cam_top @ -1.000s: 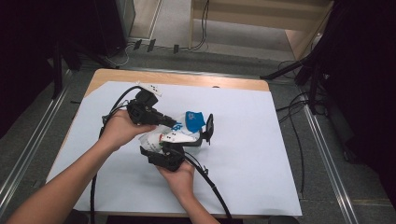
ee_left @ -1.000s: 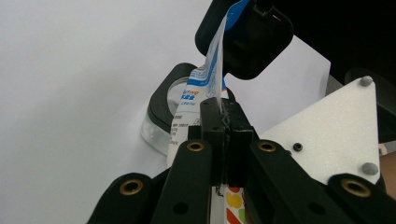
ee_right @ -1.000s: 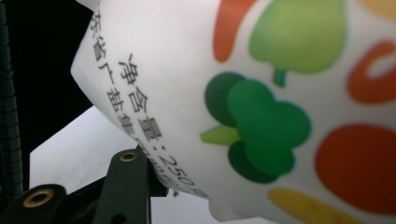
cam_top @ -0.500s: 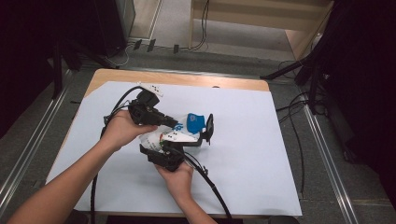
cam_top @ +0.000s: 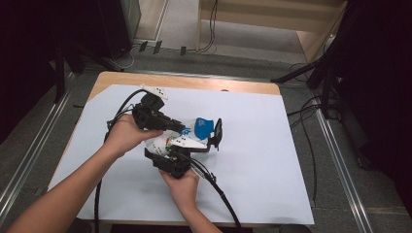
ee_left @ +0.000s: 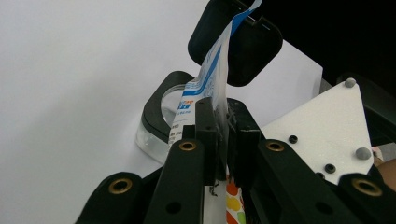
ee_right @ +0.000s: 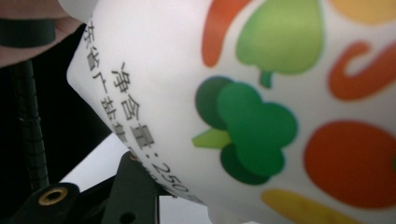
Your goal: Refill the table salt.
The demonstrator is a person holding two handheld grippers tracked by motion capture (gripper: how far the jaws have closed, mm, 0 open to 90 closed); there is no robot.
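A wooden desk (cam_top: 233, 85) fills the middle of the frame, mostly covered by a large white paper sheet (cam_top: 272, 165). Black cables (cam_top: 311, 121) trail over the grey floor (cam_top: 243, 63) at right and top. A light wooden shelf unit (cam_top: 272, 22) stands upper centre.

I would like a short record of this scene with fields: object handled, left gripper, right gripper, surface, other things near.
object handled: a white plastic bag with blue print and coloured vegetable pictures, held above the table
left gripper: left gripper pinches a thin edge of the bag; its jaws have just been opening slightly
right gripper: right gripper holds the bag; the print is close to its camera
surface: white sheet on a wooden table
other things near: black cables trailing from the grippers
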